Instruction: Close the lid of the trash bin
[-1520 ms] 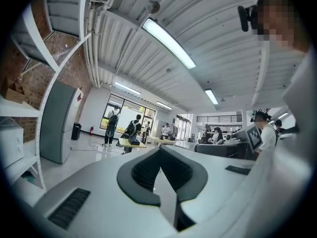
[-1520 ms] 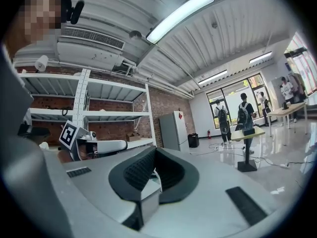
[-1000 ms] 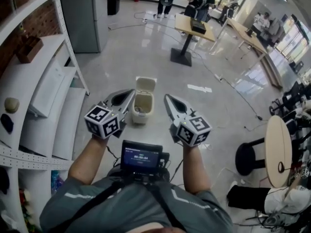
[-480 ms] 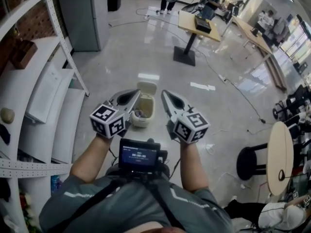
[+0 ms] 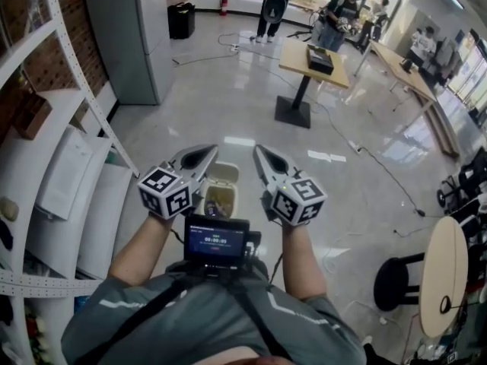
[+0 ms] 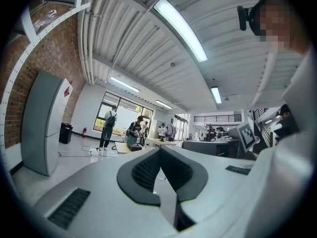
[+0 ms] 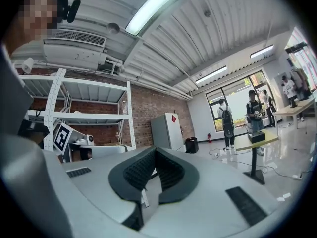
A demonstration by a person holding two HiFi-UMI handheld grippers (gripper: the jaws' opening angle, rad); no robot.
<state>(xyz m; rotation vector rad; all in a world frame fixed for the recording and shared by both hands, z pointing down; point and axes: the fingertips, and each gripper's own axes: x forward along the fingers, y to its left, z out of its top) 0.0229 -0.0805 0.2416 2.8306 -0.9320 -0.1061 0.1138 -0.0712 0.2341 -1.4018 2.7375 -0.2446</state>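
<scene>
In the head view a small cream trash bin (image 5: 219, 201) stands on the glossy floor just ahead of me. Its lid (image 5: 224, 172) is tipped up and back, and some rubbish shows inside. The bin sits low between my two grippers, its near side hidden by a chest-mounted screen (image 5: 216, 240). The left gripper (image 5: 204, 153) is held up to the bin's left, jaws together and nothing in them. The right gripper (image 5: 262, 155) is to its right, also shut and empty. Both gripper views show only the room and ceiling past the left gripper (image 6: 159, 150) and right gripper (image 7: 155, 150); neither shows the bin.
A white shelving rack (image 5: 68, 166) runs along the left against a brick wall. A grey cabinet (image 5: 133, 36) stands behind it. A pedestal table (image 5: 308, 63) is ahead, with people beyond. A round table (image 5: 445, 272) and black stool (image 5: 396, 280) stand at right. Cables lie on the floor.
I have come closer: the bin has slid down the head view and now lies between the grippers, partly behind the screen. Both grippers keep the same raised, shut pose.
</scene>
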